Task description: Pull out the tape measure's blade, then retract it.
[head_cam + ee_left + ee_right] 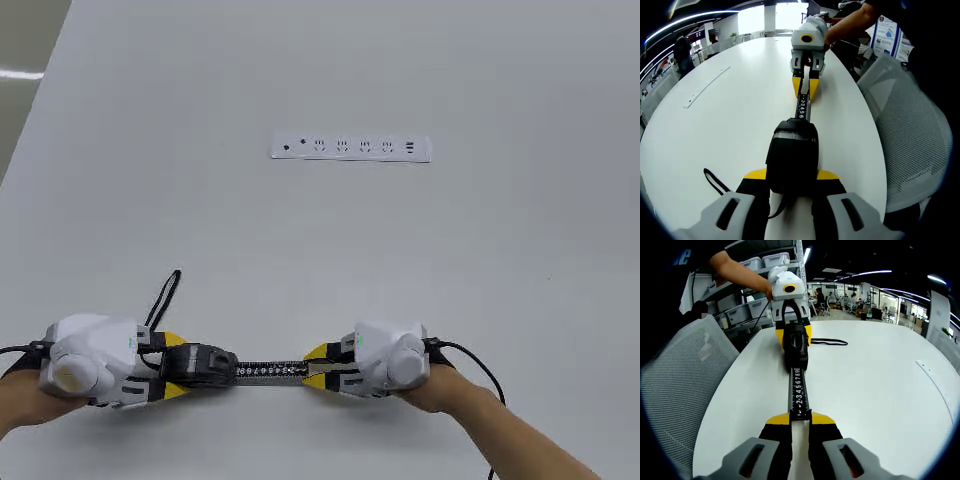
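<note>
A black tape measure case lies on the white table near its front edge, and my left gripper is shut on it; the left gripper view has the case between the yellow-tipped jaws. A short stretch of blade with black numerals runs right from the case. My right gripper is shut on the blade's end. In the right gripper view the blade leads from the jaws to the case. The case's black wrist strap trails away over the table.
A white power strip lies flat further back on the table. A grey mesh chair stands beside the table edge. Shelves with bins and an open office are beyond.
</note>
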Demonstrator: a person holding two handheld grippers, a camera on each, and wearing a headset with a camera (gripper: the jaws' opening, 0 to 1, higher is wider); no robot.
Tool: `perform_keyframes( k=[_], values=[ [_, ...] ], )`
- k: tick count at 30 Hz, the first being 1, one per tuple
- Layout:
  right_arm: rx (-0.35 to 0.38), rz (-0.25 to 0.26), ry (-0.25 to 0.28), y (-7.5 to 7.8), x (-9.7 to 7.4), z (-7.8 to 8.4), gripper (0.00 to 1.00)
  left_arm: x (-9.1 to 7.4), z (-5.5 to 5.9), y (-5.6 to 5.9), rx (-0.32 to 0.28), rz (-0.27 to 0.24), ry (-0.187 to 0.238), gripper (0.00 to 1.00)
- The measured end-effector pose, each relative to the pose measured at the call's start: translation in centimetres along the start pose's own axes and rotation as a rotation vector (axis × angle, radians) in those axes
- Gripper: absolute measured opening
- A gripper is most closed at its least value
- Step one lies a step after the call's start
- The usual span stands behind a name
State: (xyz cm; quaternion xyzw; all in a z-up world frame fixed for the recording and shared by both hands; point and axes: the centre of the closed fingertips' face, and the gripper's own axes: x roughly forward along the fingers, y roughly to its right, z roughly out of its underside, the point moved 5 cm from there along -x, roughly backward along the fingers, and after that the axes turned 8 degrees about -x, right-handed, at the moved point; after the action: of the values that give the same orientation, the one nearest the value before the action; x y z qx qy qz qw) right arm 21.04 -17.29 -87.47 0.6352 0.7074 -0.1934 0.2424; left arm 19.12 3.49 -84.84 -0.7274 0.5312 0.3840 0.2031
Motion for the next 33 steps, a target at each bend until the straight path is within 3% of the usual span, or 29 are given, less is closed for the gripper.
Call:
perform_keyframes(
  k=[33],
  values=[
    [-0.01,-0.002,-0.012,-0.3,-2.0,1.4,0.08,0.1,-0.5,0.4,0.001,0.003,-0.019,0.27]
  ],
)
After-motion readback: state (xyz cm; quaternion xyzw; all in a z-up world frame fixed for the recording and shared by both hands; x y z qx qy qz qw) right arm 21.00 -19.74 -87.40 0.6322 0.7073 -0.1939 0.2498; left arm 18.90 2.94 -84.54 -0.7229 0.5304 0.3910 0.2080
